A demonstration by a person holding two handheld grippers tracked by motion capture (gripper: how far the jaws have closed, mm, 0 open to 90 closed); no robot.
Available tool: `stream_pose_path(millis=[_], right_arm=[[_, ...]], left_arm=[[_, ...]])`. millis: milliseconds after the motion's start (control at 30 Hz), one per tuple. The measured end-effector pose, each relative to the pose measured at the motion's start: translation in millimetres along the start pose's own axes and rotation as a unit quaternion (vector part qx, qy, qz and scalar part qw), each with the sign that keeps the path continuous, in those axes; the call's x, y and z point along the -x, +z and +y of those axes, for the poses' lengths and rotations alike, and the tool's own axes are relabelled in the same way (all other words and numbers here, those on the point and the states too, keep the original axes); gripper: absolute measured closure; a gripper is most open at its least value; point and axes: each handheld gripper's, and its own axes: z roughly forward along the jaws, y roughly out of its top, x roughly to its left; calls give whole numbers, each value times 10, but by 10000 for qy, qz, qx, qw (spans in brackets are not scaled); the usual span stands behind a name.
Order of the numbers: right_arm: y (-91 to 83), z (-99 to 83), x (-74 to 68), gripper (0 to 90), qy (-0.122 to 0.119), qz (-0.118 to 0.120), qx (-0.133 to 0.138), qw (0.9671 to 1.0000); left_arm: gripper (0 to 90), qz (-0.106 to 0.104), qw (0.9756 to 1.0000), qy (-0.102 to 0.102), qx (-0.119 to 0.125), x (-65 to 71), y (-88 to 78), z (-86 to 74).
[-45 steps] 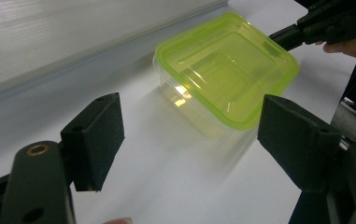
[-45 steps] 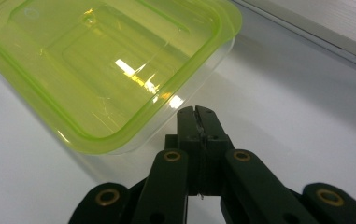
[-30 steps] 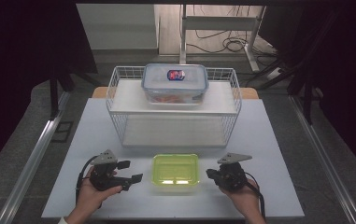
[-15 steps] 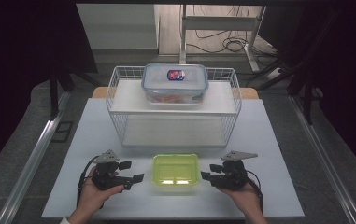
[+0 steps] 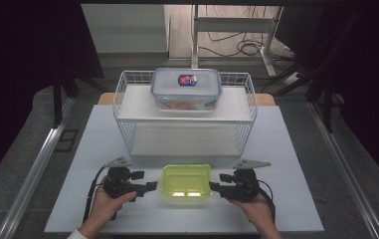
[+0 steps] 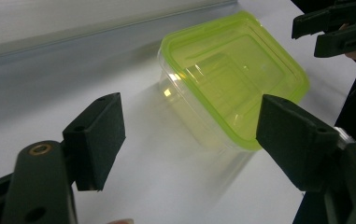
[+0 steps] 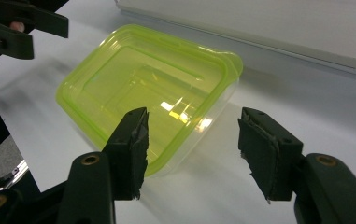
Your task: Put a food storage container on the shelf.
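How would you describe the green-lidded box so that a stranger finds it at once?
Start at the white table, whose far half carries a wire shelf rack. In front of the rack, near the table's front edge, sits the green-lidded box, between the two hand-held grippers. Its lime-green lid sets it apart from the blue-rimmed container on top of the rack.

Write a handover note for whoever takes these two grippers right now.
Left gripper: open, holding nothing, jaws just left of the green-lidded box.
Right gripper: jaws have just been opening, nothing between them, just right of the same box.
Things: the green-lidded box sits on the white table, lid on, in front of the wire rack. A blue-lidded box sits on the rack's top shelf; the lower shelf is free.
Done: both grippers flank the box.
Left: the box is not gripped or lifted yet; probably close in from both sides.
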Motion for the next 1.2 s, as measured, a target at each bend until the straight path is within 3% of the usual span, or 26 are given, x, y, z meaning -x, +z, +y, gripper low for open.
stream_pose_path(millis=[267, 633, 967, 1067, 1100, 1200], right_arm=[[102, 32, 11, 432, 141, 50, -45, 9999], [206, 86, 48, 445, 256, 24, -131, 9996], [284, 54, 90, 486, 419, 174, -278, 9986], [308, 45, 108, 512, 475, 256, -326, 9980], [320, 39, 111, 511, 520, 280, -337, 9977], [317, 36, 123, 599, 549, 276, -361, 9975]], left_arm=[[295, -207, 9993, -250, -159, -21, 202, 55], [377, -284, 9983, -274, -433, 62, 458, 114], [496, -375, 9974, -423, -447, 26, 469, 97], [619, -350, 9978, -372, -420, 21, 454, 97], [621, -303, 9979, -356, -440, 30, 460, 92], [632, -329, 9982, -306, -409, 37, 452, 89]])
